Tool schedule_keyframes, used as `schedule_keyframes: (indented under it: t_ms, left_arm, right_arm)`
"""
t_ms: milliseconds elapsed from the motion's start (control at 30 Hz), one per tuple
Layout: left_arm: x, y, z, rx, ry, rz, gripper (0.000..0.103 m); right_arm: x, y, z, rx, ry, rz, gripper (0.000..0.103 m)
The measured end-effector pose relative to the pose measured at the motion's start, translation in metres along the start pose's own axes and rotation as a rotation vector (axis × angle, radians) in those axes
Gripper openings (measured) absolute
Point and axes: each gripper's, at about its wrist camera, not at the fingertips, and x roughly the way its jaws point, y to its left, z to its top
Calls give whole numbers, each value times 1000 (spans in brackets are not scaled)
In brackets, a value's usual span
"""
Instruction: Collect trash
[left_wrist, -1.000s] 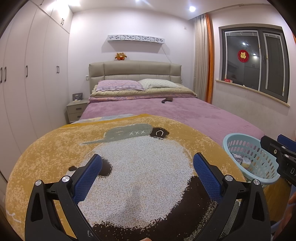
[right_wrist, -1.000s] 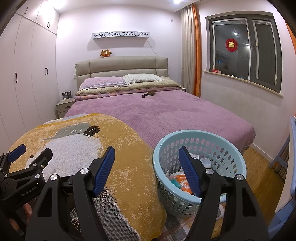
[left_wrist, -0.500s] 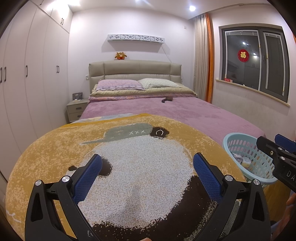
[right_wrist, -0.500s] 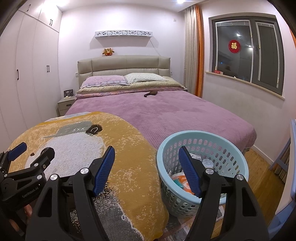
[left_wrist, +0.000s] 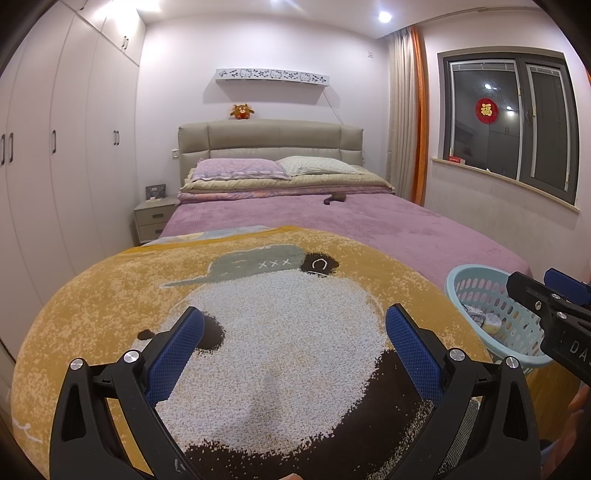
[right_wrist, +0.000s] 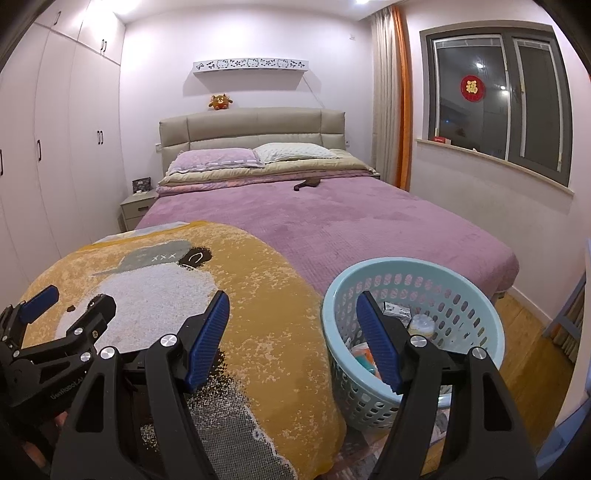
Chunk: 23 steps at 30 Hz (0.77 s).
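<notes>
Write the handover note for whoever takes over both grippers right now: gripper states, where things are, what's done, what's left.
Left gripper: open, empty, over the yellow blanket.
Right gripper: open, empty, at the near rim of the blue basket.
The basket stands at the foot of the bed, with several pieces of trash already in it.
Left: a dark object lies near the pillows; whether it is trash cannot be told. No other loose trash is visible.

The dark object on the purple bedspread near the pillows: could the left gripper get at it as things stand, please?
Probably not without moving closer. The dark object lies far up the bed, beyond the yellow blanket; nothing blocks the open, empty left gripper.
</notes>
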Motion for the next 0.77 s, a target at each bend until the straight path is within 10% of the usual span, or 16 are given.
schedule_keyframes:
  t_ms: [767]
  left_arm:
    - [-33, 62, 27, -40, 25, 176, 96]
  right_arm:
    - [8, 55, 23, -48, -24, 81, 68]
